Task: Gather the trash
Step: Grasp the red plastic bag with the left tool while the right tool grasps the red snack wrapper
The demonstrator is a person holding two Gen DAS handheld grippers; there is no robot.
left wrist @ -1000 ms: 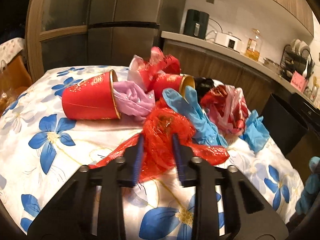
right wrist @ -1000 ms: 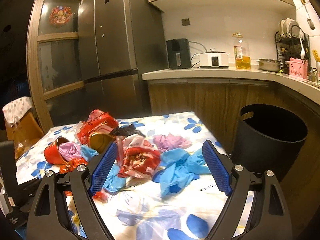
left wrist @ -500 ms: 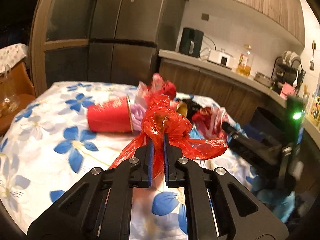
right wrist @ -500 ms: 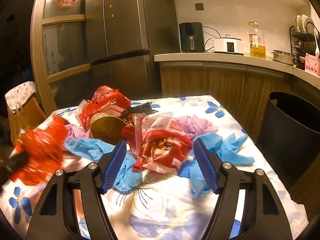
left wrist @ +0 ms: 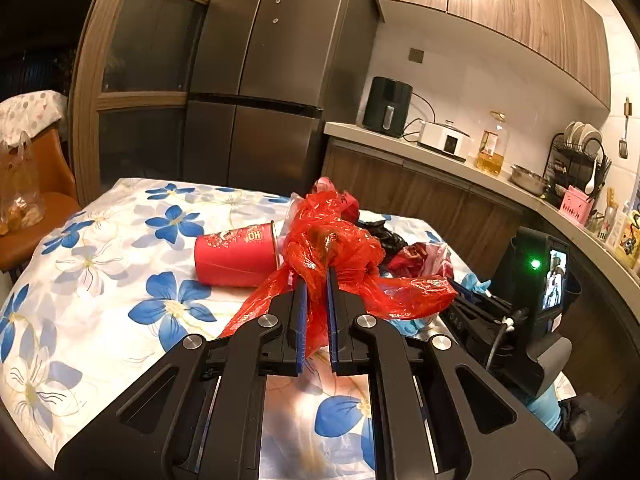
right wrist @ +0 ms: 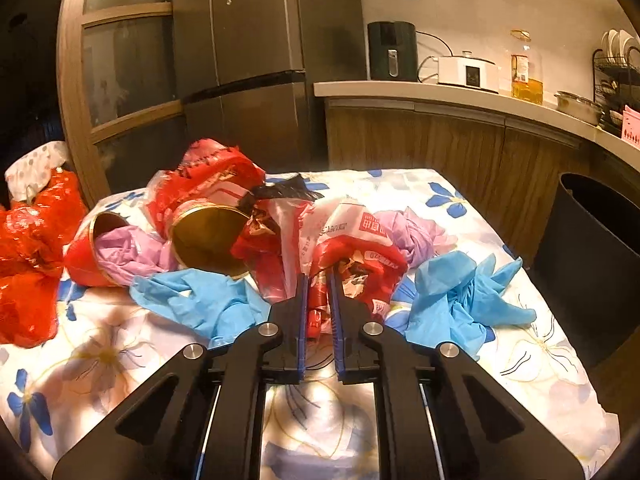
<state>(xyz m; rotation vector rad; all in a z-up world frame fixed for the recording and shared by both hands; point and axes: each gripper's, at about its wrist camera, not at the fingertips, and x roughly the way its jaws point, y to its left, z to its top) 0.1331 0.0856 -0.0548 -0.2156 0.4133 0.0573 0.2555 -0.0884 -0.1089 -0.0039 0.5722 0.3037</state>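
Observation:
My left gripper is shut on a crumpled red plastic bag and holds it above the flowered tablecloth. The same bag shows at the left edge of the right wrist view. My right gripper is low in the trash pile. Its jaws are closing, and the pads pinch a red-and-white snack wrapper. A red paper cup lies on its side behind the held bag.
Blue gloves, purple gloves, a gold-lined cup and a black bag scrap lie around the wrapper. A black bin stands off the table's right edge, below the kitchen counter.
The left jaws came together on the red bag and raised it off the cloth. The right gripper dropped toward the pile and its wide jaws narrowed onto the wrapper.

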